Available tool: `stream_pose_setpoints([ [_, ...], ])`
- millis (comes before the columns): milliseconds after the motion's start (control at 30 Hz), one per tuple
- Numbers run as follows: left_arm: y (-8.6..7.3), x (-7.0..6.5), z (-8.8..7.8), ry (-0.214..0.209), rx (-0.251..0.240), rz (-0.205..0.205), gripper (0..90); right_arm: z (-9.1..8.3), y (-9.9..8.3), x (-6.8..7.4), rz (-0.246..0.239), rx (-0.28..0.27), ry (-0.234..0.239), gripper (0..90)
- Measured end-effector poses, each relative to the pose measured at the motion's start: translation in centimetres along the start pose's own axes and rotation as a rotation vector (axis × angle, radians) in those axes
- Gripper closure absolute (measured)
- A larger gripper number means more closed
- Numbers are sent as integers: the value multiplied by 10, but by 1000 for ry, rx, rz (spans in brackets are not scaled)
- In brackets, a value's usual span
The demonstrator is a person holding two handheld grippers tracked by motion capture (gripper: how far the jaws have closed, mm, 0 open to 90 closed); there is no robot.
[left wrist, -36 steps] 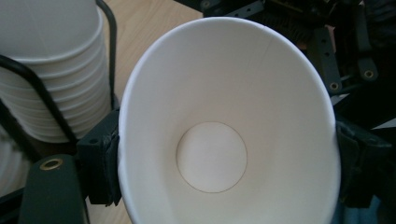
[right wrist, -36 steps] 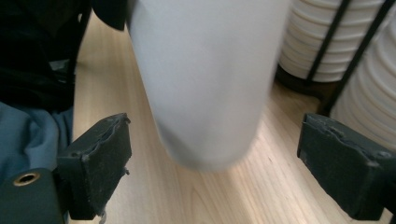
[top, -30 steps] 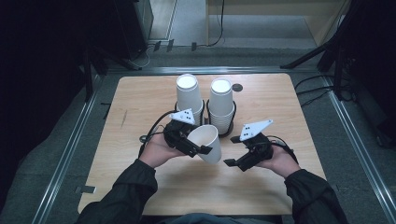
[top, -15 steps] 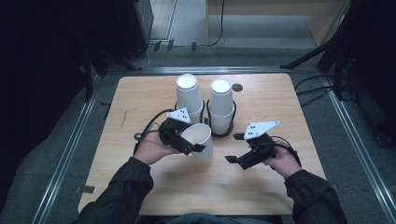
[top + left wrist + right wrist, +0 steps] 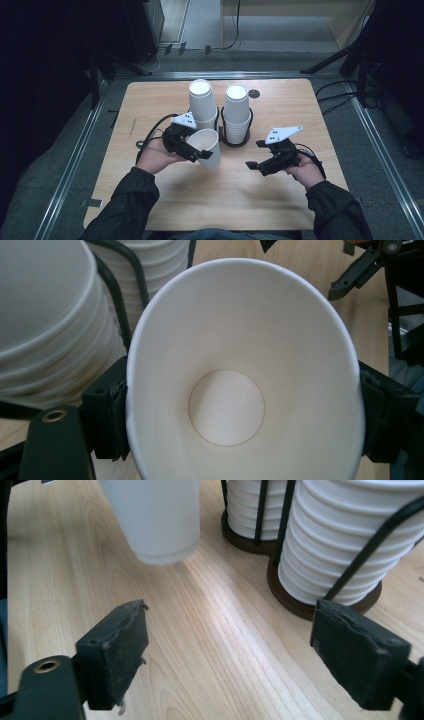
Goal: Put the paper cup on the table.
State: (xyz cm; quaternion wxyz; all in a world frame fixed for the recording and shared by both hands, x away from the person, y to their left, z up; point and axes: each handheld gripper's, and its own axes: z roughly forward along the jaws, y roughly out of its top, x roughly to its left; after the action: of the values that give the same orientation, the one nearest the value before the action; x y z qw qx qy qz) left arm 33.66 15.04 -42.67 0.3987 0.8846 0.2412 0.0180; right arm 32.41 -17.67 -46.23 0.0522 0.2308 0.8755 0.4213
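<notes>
A white paper cup (image 5: 209, 146) hangs tilted above the wooden table (image 5: 150, 110), just in front of the left cup stack. My left gripper (image 5: 201, 153) is shut on it. In the left gripper view the cup (image 5: 240, 365) faces me mouth-on, its empty bottom visible, with a black pad pressed on each side of the rim. My right gripper (image 5: 256, 164) hovers to the right of the cup, apart from it. Its jaws have just been closing a little, and it (image 5: 235, 665) stands open over bare wood with nothing between the pads (image 5: 115, 655).
Two tall stacks of white cups stand in black wire holders on round bases, the left stack (image 5: 201, 102) and the right stack (image 5: 236, 114), at mid-table. Seen from the right gripper, the nearer stack (image 5: 340, 545) is close ahead on the right. A small dark disc (image 5: 254, 93) lies behind them.
My left gripper has carried the cup to the left, away from the right gripper and closer to the left stack. The right hand has stayed where it was.
</notes>
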Motion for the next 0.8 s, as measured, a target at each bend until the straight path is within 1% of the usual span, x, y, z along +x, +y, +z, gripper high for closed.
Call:
stream_pose_setpoints([
  [100,-3,3,-6,14,-5,-12,158,-1,0,-5,19,-11,-29,159],
  [133,-5,4,-8,24,-9,-14,158,-1,0,-5,19,-11,-29,159],
  [200,-7,6,-13,26,-17,-38,155,0,0,-7,21,-8,-33,162],
  [233,-8,6,-15,30,-22,-44,154,0,0,-8,32,-2,-28,168],
  [267,-8,6,-17,29,-21,-45,154,0,0,-9,35,5,-25,173],
  [367,-11,8,-22,48,-17,-46,154,2,-1,-10,45,14,-32,183],
  [433,-14,10,-26,57,-21,-56,154,5,-1,-11,43,20,-37,183],
  [467,-15,11,-27,59,-26,-67,154,5,-1,-11,47,24,-40,183],
  [500,-17,13,-29,64,-27,-70,154,6,0,-12,48,22,-39,183],
  [600,-20,17,-35,76,-32,-83,154,7,0,-12,53,4,-11,183],
  [633,-21,19,-36,73,-34,-88,154,8,0,-12,50,8,-19,183],
  [667,-23,21,-37,73,-39,-94,154,9,0,-11,45,12,-17,183],
  [700,-24,22,-38,82,-39,-95,154,10,0,-11,37,20,-16,183],
  [733,-25,24,-38,78,-45,-98,154,10,0,-11,37,20,-16,183],
  [767,-27,26,-39,84,-51,-97,154,10,0,-10,37,22,-14,183],
  [800,-28,28,-39,88,-45,-106,153,11,0,-11,35,20,-17,183],
])
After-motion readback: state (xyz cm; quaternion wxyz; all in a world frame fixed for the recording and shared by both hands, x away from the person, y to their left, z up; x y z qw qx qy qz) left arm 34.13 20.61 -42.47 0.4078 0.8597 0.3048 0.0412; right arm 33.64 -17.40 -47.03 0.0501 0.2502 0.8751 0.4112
